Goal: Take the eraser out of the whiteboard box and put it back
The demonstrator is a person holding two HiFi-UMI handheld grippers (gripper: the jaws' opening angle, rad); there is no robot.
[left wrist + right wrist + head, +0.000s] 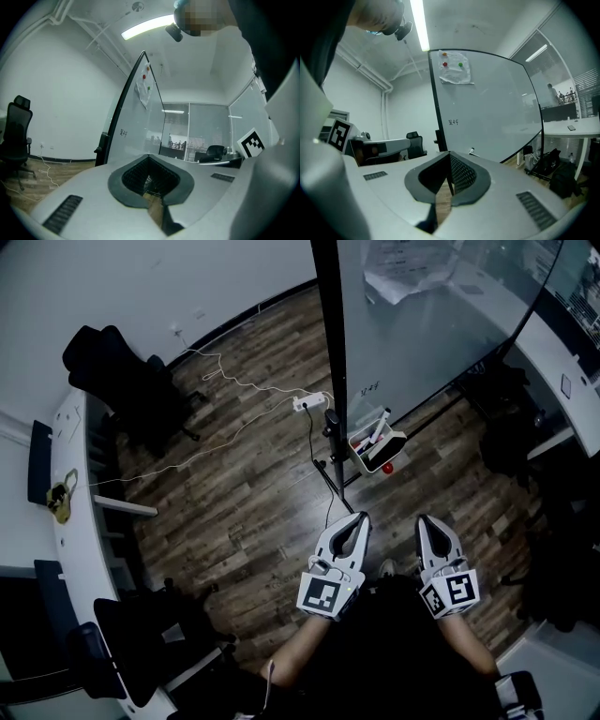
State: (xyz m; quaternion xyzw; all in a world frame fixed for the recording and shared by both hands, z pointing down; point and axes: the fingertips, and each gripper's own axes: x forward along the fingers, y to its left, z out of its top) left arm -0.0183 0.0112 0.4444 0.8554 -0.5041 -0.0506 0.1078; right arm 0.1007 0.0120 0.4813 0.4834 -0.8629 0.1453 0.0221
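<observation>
The eraser (392, 441) is sitting in the whiteboard box (362, 454) low on the whiteboard (422, 324), and I'm holding the left gripper (362, 517) and right gripper (424, 519) well short of it, both jaws pressed together on nothing.

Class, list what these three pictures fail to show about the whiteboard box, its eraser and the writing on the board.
1. Eraser: in the head view the box is too small to tell which item inside is the eraser.
2. Box: absent from the left gripper view, where the left gripper covers the lower edge of the board.
3. Writing on the board: too small to read in the right gripper view.
</observation>
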